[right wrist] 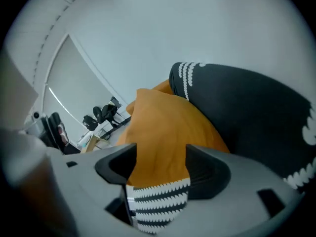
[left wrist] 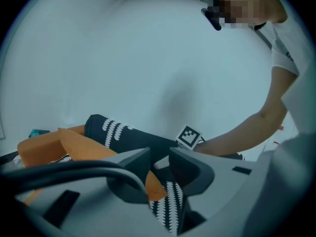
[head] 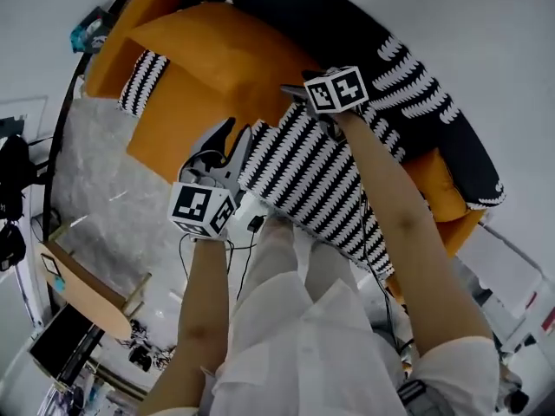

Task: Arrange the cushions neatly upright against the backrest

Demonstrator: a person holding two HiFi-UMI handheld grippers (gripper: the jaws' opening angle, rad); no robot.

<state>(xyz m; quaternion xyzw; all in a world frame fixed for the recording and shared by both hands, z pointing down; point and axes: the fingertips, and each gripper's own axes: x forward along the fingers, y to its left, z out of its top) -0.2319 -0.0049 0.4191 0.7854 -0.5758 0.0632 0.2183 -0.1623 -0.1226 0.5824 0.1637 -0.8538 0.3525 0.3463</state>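
Observation:
A large black-and-white striped cushion (head: 312, 180) lies slanted across the orange sofa (head: 169, 133), between my two grippers. My right gripper (head: 302, 98) grips its upper edge near the black backrest cushions (head: 416, 85). In the right gripper view the jaws (right wrist: 160, 162) are shut on striped fabric (right wrist: 158, 199), with orange cloth above it. My left gripper (head: 232, 137) is at the cushion's lower left edge. In the left gripper view its jaws (left wrist: 158, 157) stand apart, and the cushion's corner (left wrist: 170, 204) lies loosely deep between them.
A plain orange cushion (head: 217, 50) and a small striped cushion (head: 143, 81) sit at the sofa's far end. Grey floor (head: 104, 189), a wooden board (head: 82, 289) and loose cables lie left of the sofa. My legs are against the sofa's front.

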